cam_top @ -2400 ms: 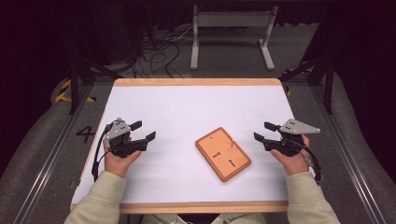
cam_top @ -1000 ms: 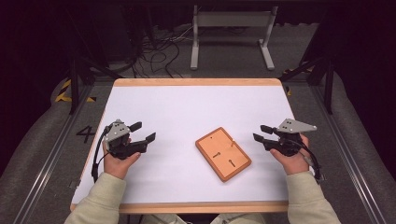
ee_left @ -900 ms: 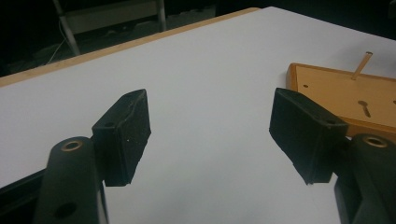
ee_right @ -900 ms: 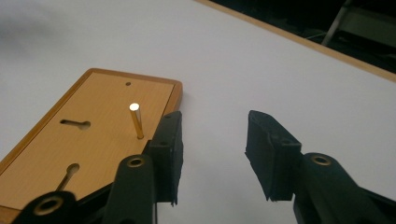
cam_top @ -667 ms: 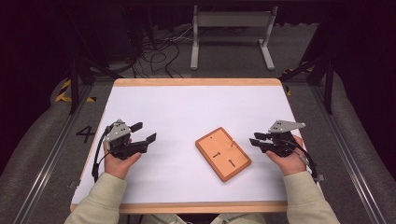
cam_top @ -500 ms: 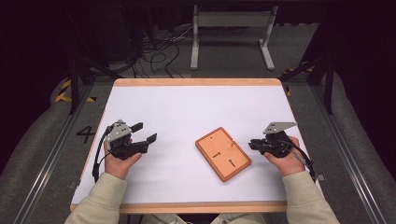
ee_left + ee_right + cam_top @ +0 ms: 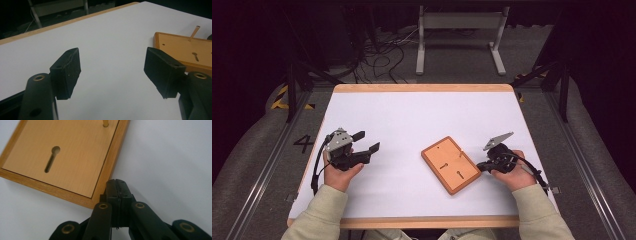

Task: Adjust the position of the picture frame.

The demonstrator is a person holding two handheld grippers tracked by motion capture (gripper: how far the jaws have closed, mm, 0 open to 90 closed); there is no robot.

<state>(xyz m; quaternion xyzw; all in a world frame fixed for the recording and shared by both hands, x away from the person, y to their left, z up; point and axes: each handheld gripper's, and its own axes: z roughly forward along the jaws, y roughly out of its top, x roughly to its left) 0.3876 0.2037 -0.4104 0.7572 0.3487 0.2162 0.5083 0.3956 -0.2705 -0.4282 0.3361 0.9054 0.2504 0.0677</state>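
A dark room with floor cables and a metal stand is lying behind the white table [image 7: 412, 115], whose wooden edge is running along the far and near sides. At the left, the left gripper [image 7: 362, 150] is resting in the person's hand with its jaws spread wide and gripping nothing; the wooden board [image 7: 451, 164] is lying well off to the side of those jaws, toward the other hand, with bare table between. The board is sitting slantwise, its long axis running from the far left corner down toward the near right, a thin peg [image 7: 460, 151] standing up near its far right edge and keyhole slots cut in its face. At the right, the right gripper [image 7: 480, 166] is pressing its jaws fully together on nothing, their tips sitting just beside the board's near right edge, apparently touching the rim. By that, the right hand is looking far the nearer for any push or grip on the board.
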